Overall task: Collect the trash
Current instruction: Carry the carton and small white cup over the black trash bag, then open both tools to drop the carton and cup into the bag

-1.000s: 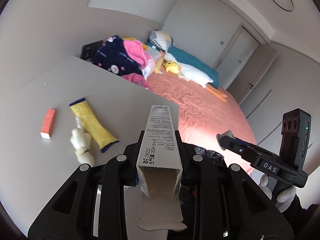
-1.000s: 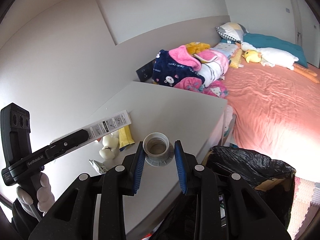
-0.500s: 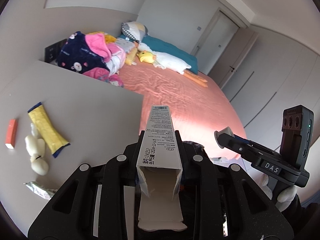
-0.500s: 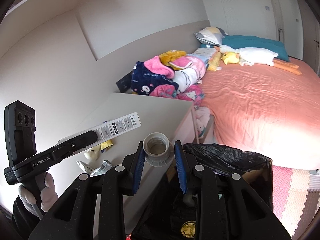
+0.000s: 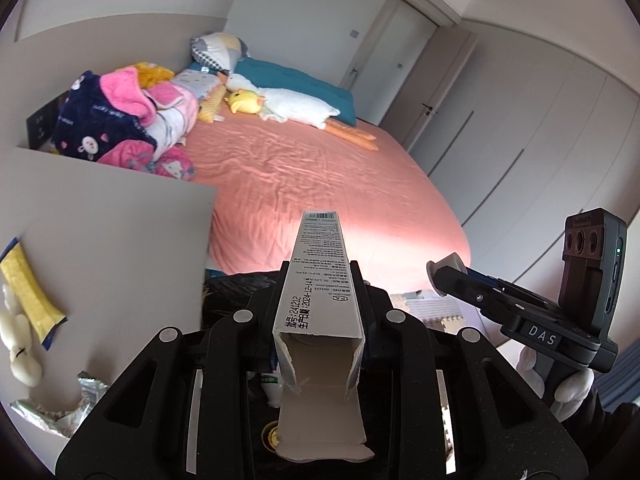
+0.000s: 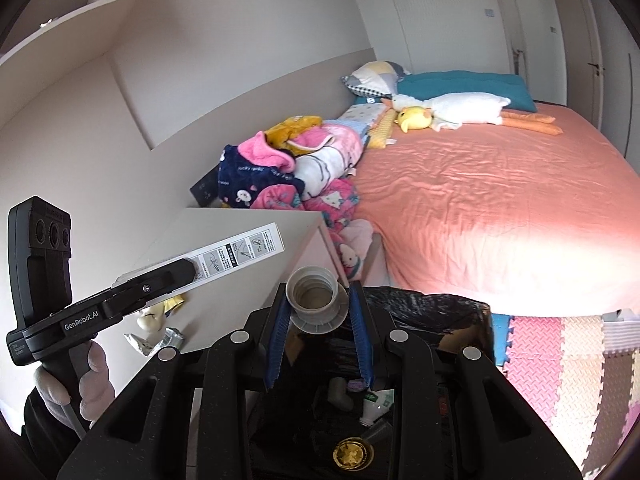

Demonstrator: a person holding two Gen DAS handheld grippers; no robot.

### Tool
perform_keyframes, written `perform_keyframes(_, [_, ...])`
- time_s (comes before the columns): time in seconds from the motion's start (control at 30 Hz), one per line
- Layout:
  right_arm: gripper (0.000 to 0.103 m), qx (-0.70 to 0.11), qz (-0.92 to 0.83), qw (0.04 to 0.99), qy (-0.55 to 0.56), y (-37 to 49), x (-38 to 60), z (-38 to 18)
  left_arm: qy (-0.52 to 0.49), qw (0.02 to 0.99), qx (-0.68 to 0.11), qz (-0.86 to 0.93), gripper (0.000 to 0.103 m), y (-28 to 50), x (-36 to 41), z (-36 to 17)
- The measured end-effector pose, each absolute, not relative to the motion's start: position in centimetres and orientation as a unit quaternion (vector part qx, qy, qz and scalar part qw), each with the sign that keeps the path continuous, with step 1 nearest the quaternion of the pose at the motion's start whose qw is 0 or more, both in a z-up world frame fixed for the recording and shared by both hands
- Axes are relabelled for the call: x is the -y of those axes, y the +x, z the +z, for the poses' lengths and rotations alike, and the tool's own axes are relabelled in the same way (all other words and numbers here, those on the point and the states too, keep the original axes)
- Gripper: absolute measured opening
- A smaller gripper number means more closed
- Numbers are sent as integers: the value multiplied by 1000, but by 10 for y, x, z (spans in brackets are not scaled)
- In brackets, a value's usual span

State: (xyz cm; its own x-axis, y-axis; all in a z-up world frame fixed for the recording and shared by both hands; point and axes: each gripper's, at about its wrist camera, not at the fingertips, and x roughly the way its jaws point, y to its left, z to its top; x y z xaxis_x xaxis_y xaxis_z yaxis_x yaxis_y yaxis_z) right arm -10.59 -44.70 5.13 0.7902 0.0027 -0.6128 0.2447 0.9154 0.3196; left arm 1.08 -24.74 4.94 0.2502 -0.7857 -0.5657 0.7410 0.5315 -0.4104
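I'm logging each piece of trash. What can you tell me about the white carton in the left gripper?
The carton is a long, narrow white cardboard box with black print, a barcode at its far end and drawings on one side. Its near end is torn open, flap hanging, and looks empty inside. The left gripper clamps it lengthwise between its fingers, over the black trash bag, beside the table.

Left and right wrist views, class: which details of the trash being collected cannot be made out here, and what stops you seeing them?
- Left wrist view: the crumpled foil wrapper is cut off by the lens edge.
- Left wrist view: the small print on the white carton is too small to read.
- Right wrist view: the contents of the black trash bag are mostly hidden by the right gripper.
- Right wrist view: the grey cap hides its own underside.
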Motion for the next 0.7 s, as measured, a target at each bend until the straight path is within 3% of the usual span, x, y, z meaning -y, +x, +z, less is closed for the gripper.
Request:
perform_keyframes(0.27, [32, -309, -77, 923, 216, -124, 466, 50, -20, 745, -407, -529, 28, 8, 279, 42])
perform_keyframes(0.3, [37, -301, -76, 924, 225, -129, 469, 51, -18, 738, -416, -531, 50, 7, 283, 39])
perform_keyframes(0.33, [56, -293, -83, 924, 230, -134, 471, 52, -18, 737, -422, -527, 70, 7, 285, 38])
perform_keyframes(0.37, [66, -282, -97, 926, 232, -139, 473, 55, -21, 740, -423, -523, 94, 6, 286, 37])
perform_keyframes(0.4, [74, -269, -109, 929, 230, -144, 474, 58, -26, 742, -415, -527, 95, 4, 286, 39])
perform_keyframes(0.7, [77, -256, -111, 931, 236, -149, 480, 60, -11, 741, -416, -527, 95, -1, 289, 38])
